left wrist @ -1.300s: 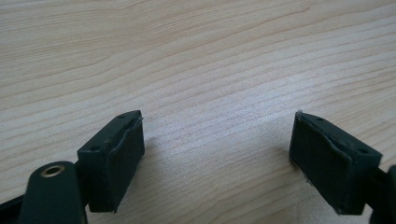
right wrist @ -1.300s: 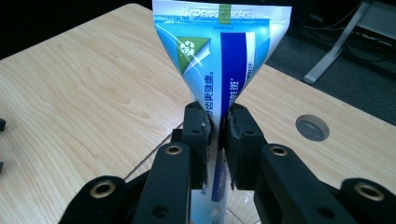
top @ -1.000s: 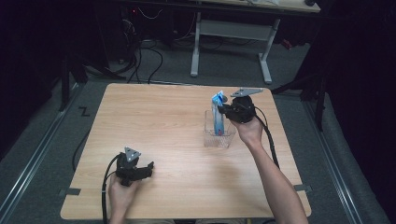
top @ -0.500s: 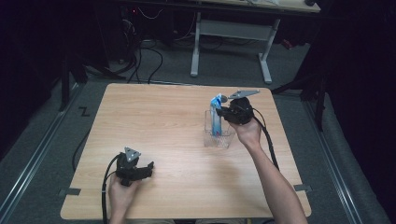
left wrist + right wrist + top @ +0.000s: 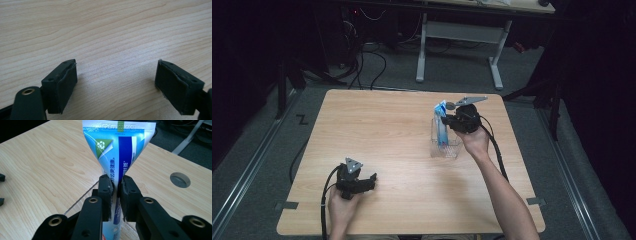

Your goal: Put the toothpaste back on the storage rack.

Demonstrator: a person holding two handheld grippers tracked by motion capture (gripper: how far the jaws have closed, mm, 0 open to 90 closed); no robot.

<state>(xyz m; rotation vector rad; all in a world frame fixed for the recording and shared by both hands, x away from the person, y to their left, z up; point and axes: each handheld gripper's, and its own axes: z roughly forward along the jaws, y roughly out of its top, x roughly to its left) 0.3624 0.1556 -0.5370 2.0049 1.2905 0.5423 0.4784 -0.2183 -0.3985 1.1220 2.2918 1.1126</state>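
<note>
Bright tabletop; dark, murky surroundings

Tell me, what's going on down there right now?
Right hand-held gripper shut on tube, tube standing in clear box. Left hand-held gripper open over bare table. Nothing in the way.

we are seeing bare wooden table lying open across the left and middle, while the clear container and the upright toothpaste tube are blocking the right-centre beside the right gripper.
</note>
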